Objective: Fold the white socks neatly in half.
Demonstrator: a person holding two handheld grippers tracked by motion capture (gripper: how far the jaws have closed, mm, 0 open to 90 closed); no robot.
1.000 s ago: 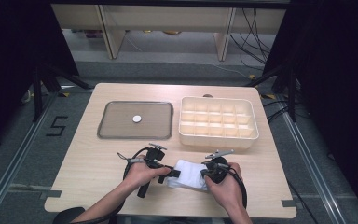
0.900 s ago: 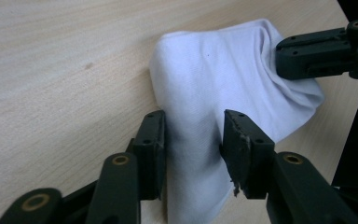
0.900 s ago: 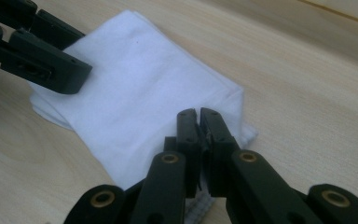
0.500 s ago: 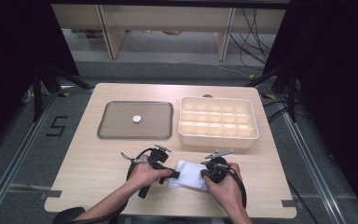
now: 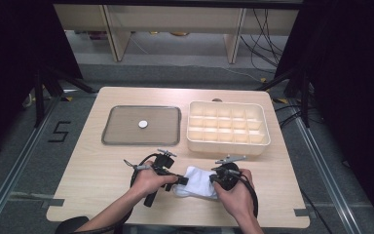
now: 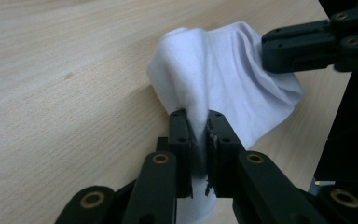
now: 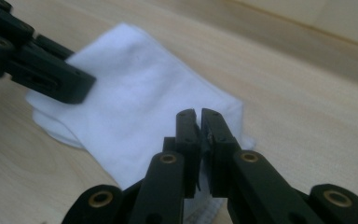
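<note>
A white cloth (image 5: 197,181) lies crumpled on the wooden table near the front edge, between my two hands. My left gripper (image 5: 180,181) (image 6: 198,122) has just been closing, and its jaws now pinch a raised fold of the cloth (image 6: 223,79). My right gripper (image 5: 214,179) (image 7: 198,114) is shut on the opposite edge of the cloth (image 7: 135,98). In the left gripper view the right gripper (image 6: 307,42) clamps the cloth's far side. In the right gripper view the left gripper (image 7: 51,77) reaches in from the upper left.
A shallow grey tray (image 5: 112,139) with one small white round piece (image 5: 142,124) sits at the back left. A cream box (image 5: 226,146) divided into several compartments stands at the back right. Cables loop by both grippers.
The left gripper's jaws have closed onto a fold of the white cloth, bunching it up. Both hands have stayed where they were.
</note>
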